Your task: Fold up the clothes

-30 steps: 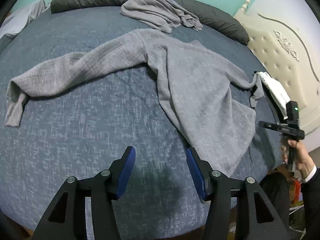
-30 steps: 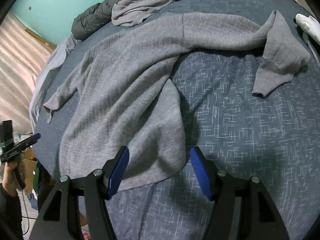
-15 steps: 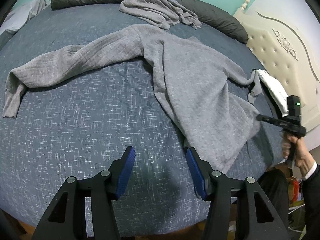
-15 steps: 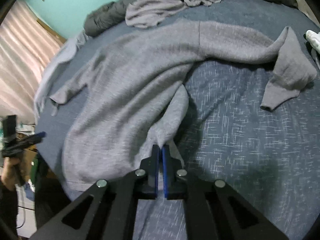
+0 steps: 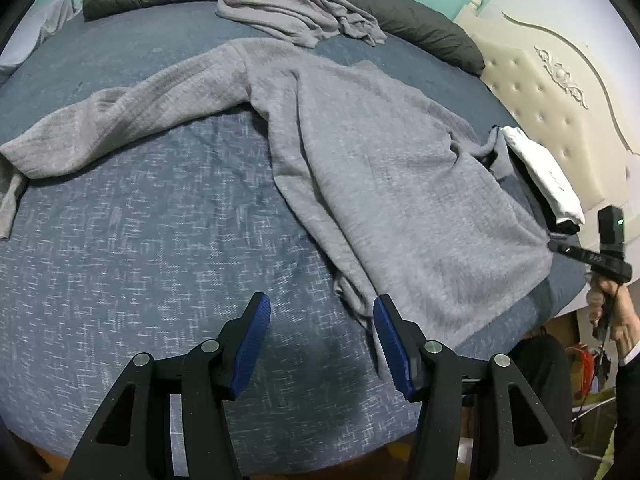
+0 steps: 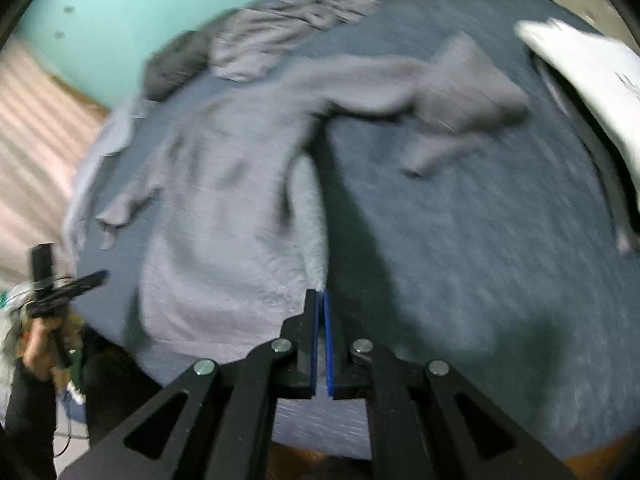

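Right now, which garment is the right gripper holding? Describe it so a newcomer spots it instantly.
On the blue bed cover, it is the grey sweater spread flat across the middle, one long sleeve stretched out sideways. The right gripper is shut on its hem. Unlike the crumpled grey garment near the dark pillows, it lies opened out.

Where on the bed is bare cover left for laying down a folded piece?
The widest bare patch of the blue bedspread lies between the grey sweater's outstretched sleeve and the near bed edge, ahead of the open left hand-held gripper. The far side is crowded: crumpled grey garment, dark duvet.
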Motion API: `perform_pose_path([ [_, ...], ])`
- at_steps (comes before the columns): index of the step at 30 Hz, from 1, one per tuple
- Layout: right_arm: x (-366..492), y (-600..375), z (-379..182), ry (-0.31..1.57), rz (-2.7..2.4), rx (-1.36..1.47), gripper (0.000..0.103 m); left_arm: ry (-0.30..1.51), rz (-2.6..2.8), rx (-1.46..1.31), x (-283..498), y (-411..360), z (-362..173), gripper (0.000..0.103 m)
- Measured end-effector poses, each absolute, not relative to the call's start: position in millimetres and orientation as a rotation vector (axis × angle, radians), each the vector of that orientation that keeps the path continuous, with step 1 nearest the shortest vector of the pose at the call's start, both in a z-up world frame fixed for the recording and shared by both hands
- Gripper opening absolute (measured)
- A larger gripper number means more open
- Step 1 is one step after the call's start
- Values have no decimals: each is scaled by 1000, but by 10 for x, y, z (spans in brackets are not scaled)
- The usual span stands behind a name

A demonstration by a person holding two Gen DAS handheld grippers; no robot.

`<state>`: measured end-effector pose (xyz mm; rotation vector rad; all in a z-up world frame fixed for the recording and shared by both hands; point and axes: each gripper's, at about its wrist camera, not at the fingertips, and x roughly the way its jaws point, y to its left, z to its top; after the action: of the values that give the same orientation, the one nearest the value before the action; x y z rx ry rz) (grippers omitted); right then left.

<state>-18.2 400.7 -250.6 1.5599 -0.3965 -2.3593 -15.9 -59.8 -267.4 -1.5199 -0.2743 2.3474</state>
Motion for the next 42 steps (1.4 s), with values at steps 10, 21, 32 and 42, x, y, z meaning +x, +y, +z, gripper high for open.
perform_pose_path([
  [10, -282, 3703, -2464, -245, -2358, 1500, 59, -254, 2332, -1533, -111, -501, -2687, 58],
  [21, -492, 3338, -3127, -66, -2228, 1715, 36, -267, 2342, -1537, -16, -563, -2649, 64],
  [32, -413, 3599, -2762, -170, -2318, 1551, 2, -284, 2327, -1582, -61, -579, -2797, 65],
  [42, -491, 4254, -2209, -322, -2550, 1384, 2, -258, 2289, -1601, -92, -375, -2915, 65],
])
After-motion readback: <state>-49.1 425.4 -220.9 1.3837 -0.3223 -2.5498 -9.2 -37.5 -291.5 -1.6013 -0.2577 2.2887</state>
